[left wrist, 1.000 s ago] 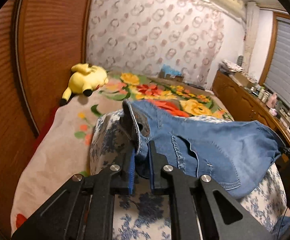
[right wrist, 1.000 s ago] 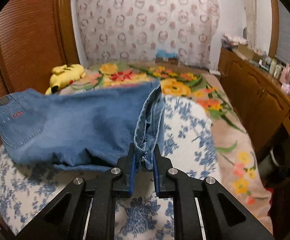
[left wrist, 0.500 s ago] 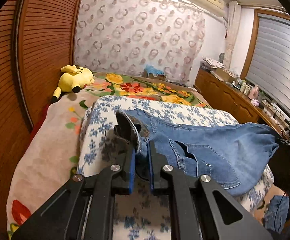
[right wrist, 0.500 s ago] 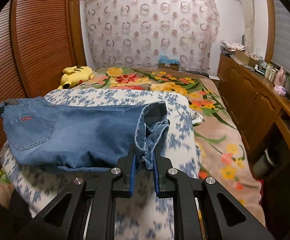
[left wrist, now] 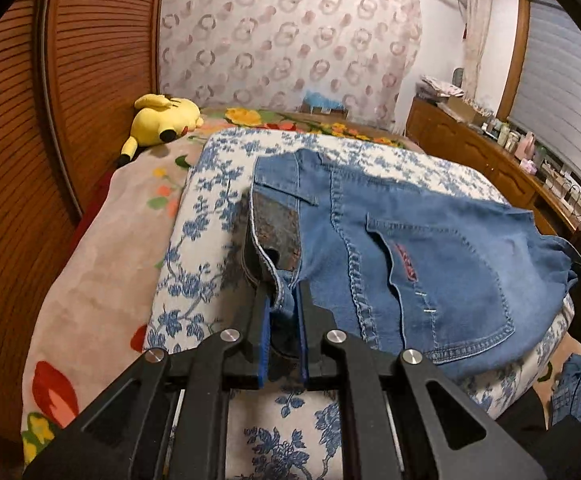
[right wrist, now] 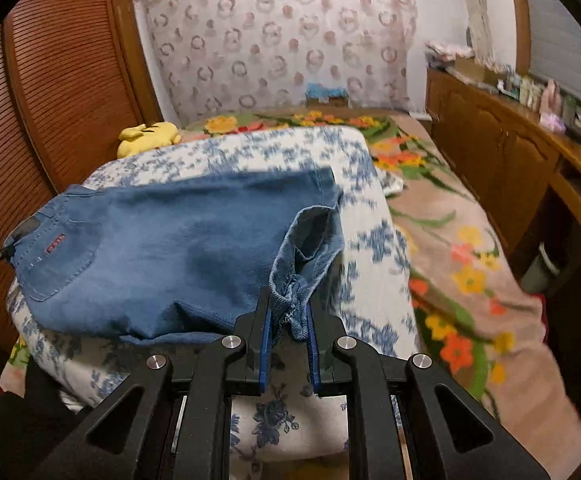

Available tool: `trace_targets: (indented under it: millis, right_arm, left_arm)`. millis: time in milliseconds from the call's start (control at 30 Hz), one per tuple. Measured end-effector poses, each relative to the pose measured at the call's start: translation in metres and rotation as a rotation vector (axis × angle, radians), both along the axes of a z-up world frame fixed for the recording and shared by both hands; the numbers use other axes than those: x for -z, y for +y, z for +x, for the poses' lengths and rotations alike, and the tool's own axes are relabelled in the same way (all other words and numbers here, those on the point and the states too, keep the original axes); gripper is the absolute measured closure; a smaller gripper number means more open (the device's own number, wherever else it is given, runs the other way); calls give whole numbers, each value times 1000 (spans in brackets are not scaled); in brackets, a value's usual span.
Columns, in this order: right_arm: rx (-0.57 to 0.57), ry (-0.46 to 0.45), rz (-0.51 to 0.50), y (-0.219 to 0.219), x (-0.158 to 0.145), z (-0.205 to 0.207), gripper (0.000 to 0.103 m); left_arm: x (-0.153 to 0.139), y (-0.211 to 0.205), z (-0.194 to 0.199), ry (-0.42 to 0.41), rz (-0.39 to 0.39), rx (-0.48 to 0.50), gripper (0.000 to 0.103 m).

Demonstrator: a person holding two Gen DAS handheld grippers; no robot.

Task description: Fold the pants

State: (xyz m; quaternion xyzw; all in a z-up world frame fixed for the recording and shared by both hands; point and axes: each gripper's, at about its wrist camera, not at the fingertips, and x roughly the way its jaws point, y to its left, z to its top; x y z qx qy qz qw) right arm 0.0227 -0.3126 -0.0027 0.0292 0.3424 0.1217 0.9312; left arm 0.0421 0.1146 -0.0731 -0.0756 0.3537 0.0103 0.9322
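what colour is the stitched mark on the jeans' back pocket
Red, on the jeans pocket; clearest in the left wrist view.

text: none legible | jeans [left wrist: 430, 264] pocket: red embroidered mark, unreadable

Slatted wood doors [left wrist: 62, 92] run along left wall. Ring-patterned curtain [left wrist: 286, 36] covers far wall. Bed [right wrist: 470, 272] under floral blanket, blue-flowered quilt [left wrist: 206, 216] on top. Yellow plush [left wrist: 162, 120] at bed's far left. Wooden cabinets [right wrist: 502, 160] line right side, top crowded with bottles. Window blinds [left wrist: 562, 80] above.
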Motion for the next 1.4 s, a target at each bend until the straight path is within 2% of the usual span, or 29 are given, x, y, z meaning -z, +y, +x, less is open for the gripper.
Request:
trace_targets:
  millis: [233, 400, 467, 533, 600, 633, 667, 1000, 1400]
  right_arm:
    - [17, 14, 20, -1, 2, 2, 88]
    - [20, 8, 8, -1, 8, -5, 87]
    - [24, 7, 15, 0, 10, -8, 87]
    - [28, 7, 26, -4, 13, -8, 87]
    - [32, 7, 29, -3, 13, -9, 87]
    - [34, 6, 30, -3, 13, -10, 87]
    - [33, 4, 30, -3, 13, -10, 87]
    - [44, -15, 32, -5, 9, -17, 77]
    - [49, -65, -26, 2, 1, -21, 69]
  left_arm:
    - [4, -3, 1, 1, 23, -5, 87]
    - [3, -2, -5, -23, 32, -11, 75]
    - [0, -1, -9, -37, 33, -8, 58]
    - [-4, -3, -11, -51, 33, 5, 52]
    - [-8, -6, -13, -56, 33, 18, 40]
    - [-10, -8, -12, -62, 34, 20, 26]
    - [-13, -11, -13, -77, 33, 32, 20]
    - [-15, -55, 8, -77, 4, 152, 19]
    - [-14, -117, 32, -81, 24, 264, 19]
